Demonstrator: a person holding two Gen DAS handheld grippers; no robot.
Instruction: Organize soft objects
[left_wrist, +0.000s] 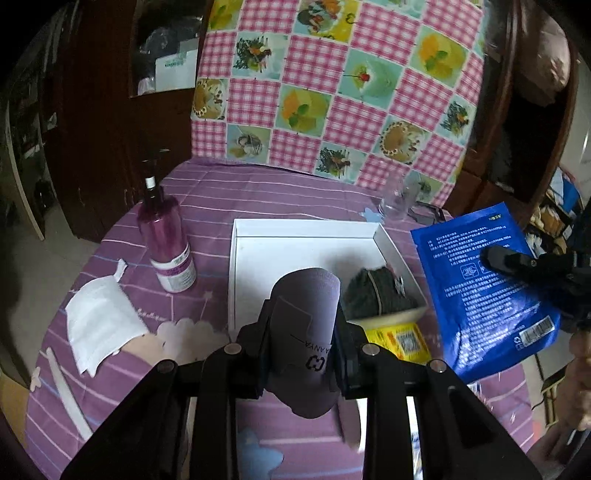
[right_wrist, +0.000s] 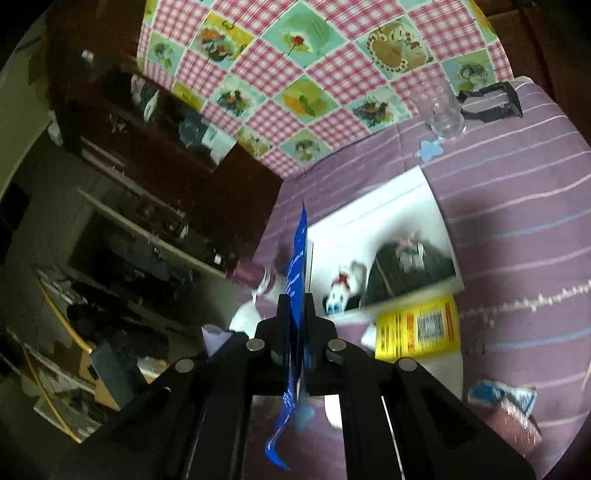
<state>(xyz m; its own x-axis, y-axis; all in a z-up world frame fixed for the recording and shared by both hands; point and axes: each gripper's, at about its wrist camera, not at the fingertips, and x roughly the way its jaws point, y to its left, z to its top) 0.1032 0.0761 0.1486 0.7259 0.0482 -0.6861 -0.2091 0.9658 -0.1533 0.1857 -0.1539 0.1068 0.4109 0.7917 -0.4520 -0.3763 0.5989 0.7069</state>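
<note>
My left gripper (left_wrist: 301, 325) is shut on a rolled grey-purple pouch (left_wrist: 304, 314) with black lettering, held above the near edge of a white shallow box (left_wrist: 258, 254). A dark knitted item (left_wrist: 376, 291) lies in the box's right corner. My right gripper (right_wrist: 297, 306) is shut on a flat blue packet (right_wrist: 297, 251), seen edge-on in the right wrist view. In the left wrist view the blue packet (left_wrist: 484, 288) hangs to the right of the box, with the right gripper's fingers (left_wrist: 517, 260) across it. A small black-and-white plush toy (right_wrist: 340, 291) lies in the box (right_wrist: 388, 214) beside the dark knitted item (right_wrist: 406, 269).
A purple pump bottle (left_wrist: 166, 240) stands left of the box, with a white folded pack (left_wrist: 99, 325) in front of it. A yellow packet (left_wrist: 402, 339) lies by the box's near right corner. A clear glass (left_wrist: 397, 203) stands at the back. A checked cloth (left_wrist: 332, 92) hangs behind the purple-striped table (left_wrist: 258, 192).
</note>
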